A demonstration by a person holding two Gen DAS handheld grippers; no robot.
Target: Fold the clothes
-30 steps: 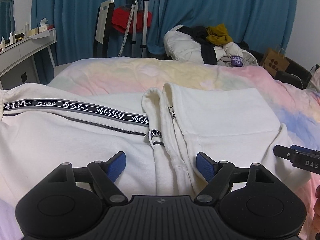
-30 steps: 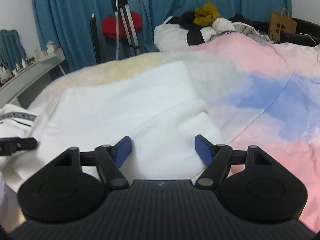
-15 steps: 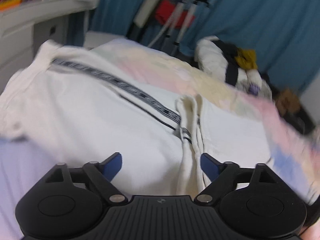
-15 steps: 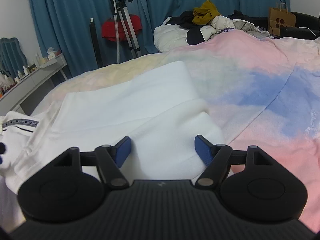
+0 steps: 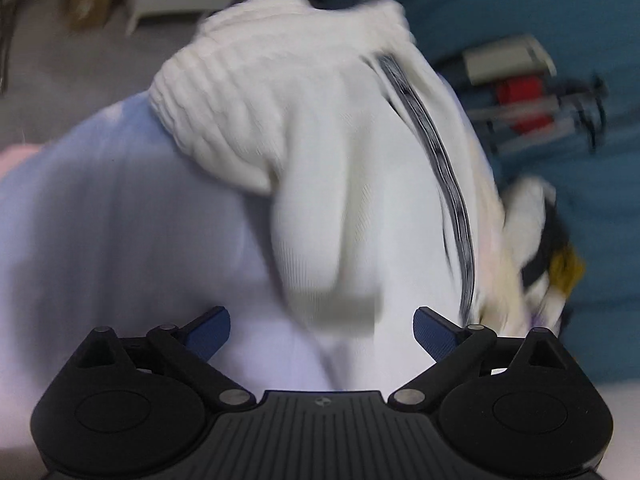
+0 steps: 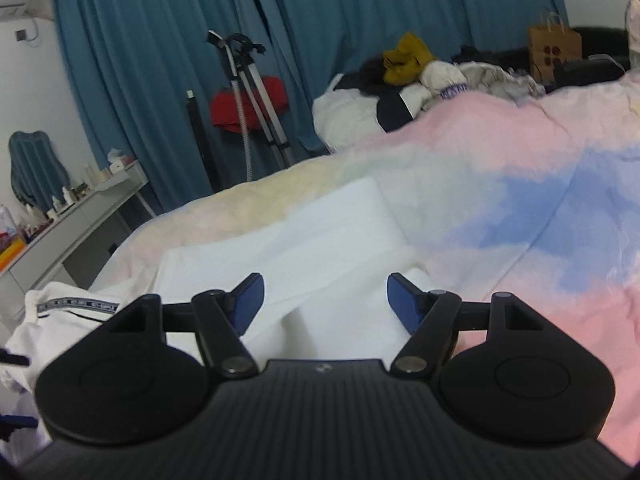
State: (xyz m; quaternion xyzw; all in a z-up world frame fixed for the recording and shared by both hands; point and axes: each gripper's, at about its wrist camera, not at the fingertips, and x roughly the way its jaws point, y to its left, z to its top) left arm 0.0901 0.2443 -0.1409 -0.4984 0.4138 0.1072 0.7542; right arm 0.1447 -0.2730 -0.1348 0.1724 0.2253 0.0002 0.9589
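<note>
Now we see our left gripper [image 5: 322, 328] opening wide over the white sweatshirt [image 5: 360, 184], its jaws pinching nothing, the ribbed cuff [image 5: 224, 112] at eleven o'clock. Our right gripper [image 6: 324, 300] stands partly open and empty above the folded white cloth [image 6: 304, 236] on the pastel bed cover [image 6: 500, 184]. Farther off, blue curtains [image 6: 320, 32] hang at twelve o'clock.

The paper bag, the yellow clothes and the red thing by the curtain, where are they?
Paper bag [image 6: 554, 50]: right wrist view, on its brown front.
Yellow clothes [image 6: 408, 58]: right wrist view, middle of the bundle on the pile.
Red thing [image 6: 250, 108]: right wrist view, its middle, behind the tripod legs.
</note>
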